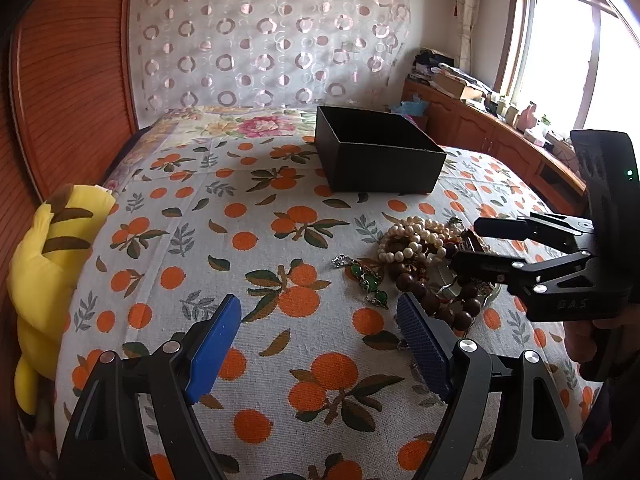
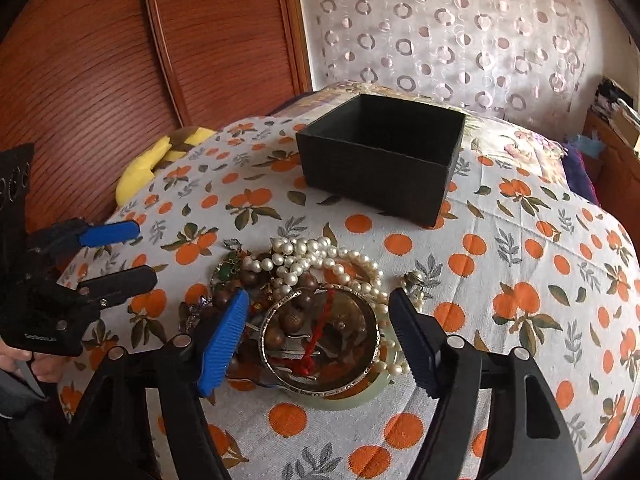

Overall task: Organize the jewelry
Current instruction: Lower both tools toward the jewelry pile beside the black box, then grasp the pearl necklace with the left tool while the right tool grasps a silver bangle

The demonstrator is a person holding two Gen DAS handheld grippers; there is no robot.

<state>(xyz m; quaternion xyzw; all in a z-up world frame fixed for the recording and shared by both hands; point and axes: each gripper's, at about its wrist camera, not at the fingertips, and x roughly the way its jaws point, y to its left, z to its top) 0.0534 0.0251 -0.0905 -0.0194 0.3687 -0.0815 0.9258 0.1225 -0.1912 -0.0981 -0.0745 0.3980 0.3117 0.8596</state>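
Bottom of the right wrist view: right gripper (image 2: 318,338) jaws spread wide, nothing clamped; pads straddle the near edge of the jewelry pile (image 2: 312,300) without visibly pressing on it. Between the pads sit a metal bangle (image 2: 320,344) and a pale green bangle (image 2: 340,400) under it, wooden beads (image 2: 300,308) inside the ring. Pearl strands (image 2: 320,256) lie just beyond, centre frame. Left gripper (image 2: 144,252) shows at left edge, just beside the pile, hand (image 2: 36,364) on its grip. Bottom of the left wrist view: left gripper (image 1: 320,340) also wide, empty, over bare orange-print cloth (image 1: 240,240); pile is right of its right pad, green-stone piece (image 1: 368,280) nearest. Upper centre, well beyond the pile: open black box (image 1: 376,156), upright. Yellow plush (image 1: 52,280) at left edge.
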